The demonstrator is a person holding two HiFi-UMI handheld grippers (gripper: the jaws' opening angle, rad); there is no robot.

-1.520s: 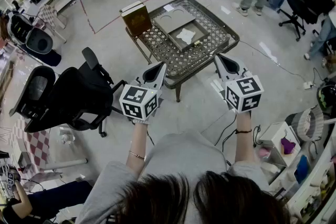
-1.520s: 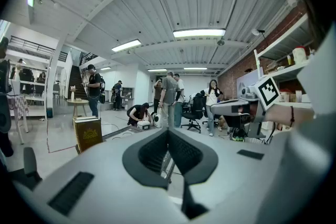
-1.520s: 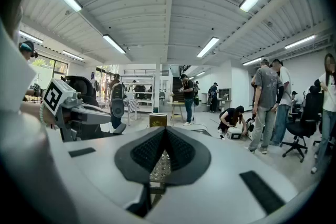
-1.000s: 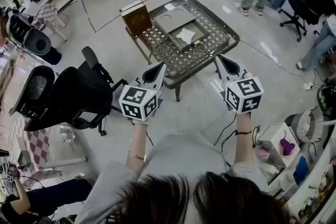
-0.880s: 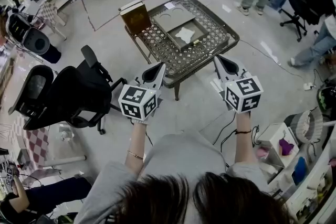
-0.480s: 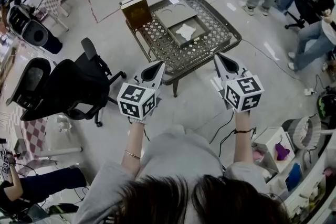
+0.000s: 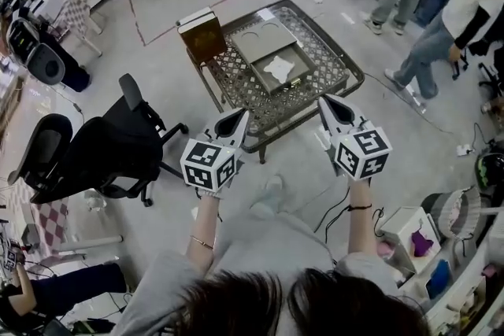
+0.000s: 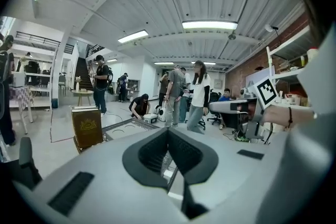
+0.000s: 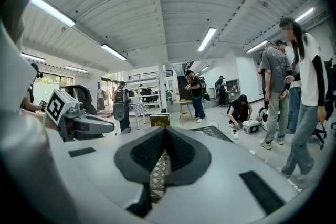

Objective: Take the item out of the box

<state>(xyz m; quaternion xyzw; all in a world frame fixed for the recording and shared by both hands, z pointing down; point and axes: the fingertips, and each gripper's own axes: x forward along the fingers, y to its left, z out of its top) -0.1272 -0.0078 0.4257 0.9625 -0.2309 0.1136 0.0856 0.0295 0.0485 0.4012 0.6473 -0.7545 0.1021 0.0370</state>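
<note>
An open grey-brown box (image 7: 264,79) lies on a metal lattice table (image 7: 331,63), with a white item (image 7: 278,67) inside its tray. Its lid (image 7: 264,39), with two round marks, lies just behind it. Both grippers hang in the air in front of the table's near edge, well short of the box. My left gripper (image 7: 240,116) is shut with nothing in it, and in its own view the jaw tips (image 8: 168,131) meet. My right gripper (image 7: 323,101) is likewise shut and empty, its tips (image 9: 165,131) touching.
A brown box (image 7: 202,35) stands upright at the table's left corner. A black office chair (image 7: 102,149) sits on the floor to the left. People (image 7: 441,27) stand to the right of the table. Cables (image 7: 339,201) and shelves (image 7: 441,256) lie at lower right.
The view has shifted and the table sits a little closer. A person in a white top has walked in at the right. Both grippers stay shut in front of the table.
</note>
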